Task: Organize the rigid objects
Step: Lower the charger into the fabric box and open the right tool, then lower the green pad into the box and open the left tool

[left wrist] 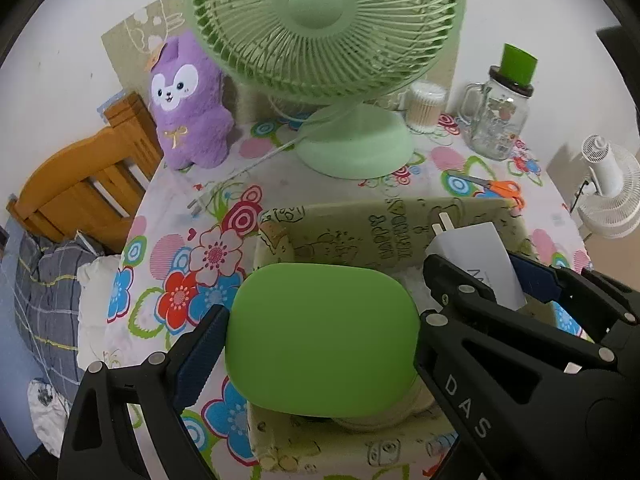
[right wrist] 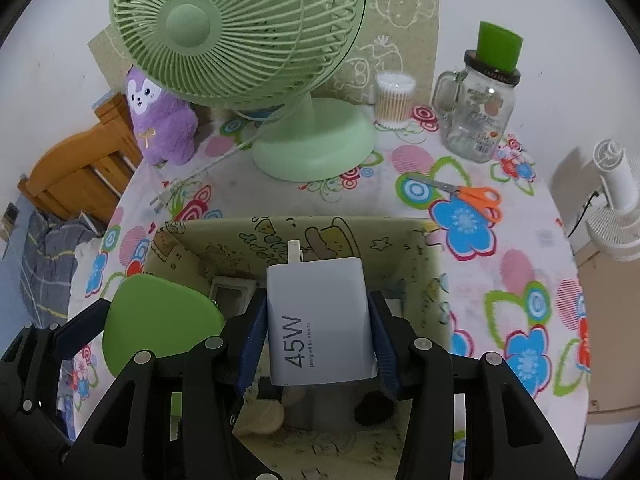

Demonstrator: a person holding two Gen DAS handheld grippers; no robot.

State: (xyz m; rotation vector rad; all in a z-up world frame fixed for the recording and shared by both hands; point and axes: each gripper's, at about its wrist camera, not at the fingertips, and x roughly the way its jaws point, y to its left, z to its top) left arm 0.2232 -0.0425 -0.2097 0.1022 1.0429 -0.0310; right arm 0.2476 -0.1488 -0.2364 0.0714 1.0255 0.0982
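Note:
My left gripper (left wrist: 320, 340) is shut on a flat green rounded case (left wrist: 320, 336) and holds it over the left side of an open fabric storage box (left wrist: 384, 232). The case also shows in the right wrist view (right wrist: 160, 320). My right gripper (right wrist: 316, 320) is shut on a white 45W charger (right wrist: 320, 316), prongs pointing away, above the middle of the box (right wrist: 424, 256). The charger shows in the left wrist view (left wrist: 476, 252) between the right gripper's blue pads. Small items lie on the box floor, partly hidden.
A green desk fan (right wrist: 312, 148) stands behind the box on the floral tablecloth (right wrist: 520, 280). Orange scissors (right wrist: 476, 196), a glass jar with green lid (right wrist: 480, 116), a cotton swab tub (right wrist: 394, 100) and a purple plush (right wrist: 164, 128) sit around it. A wooden bed frame (left wrist: 80, 184) is at left.

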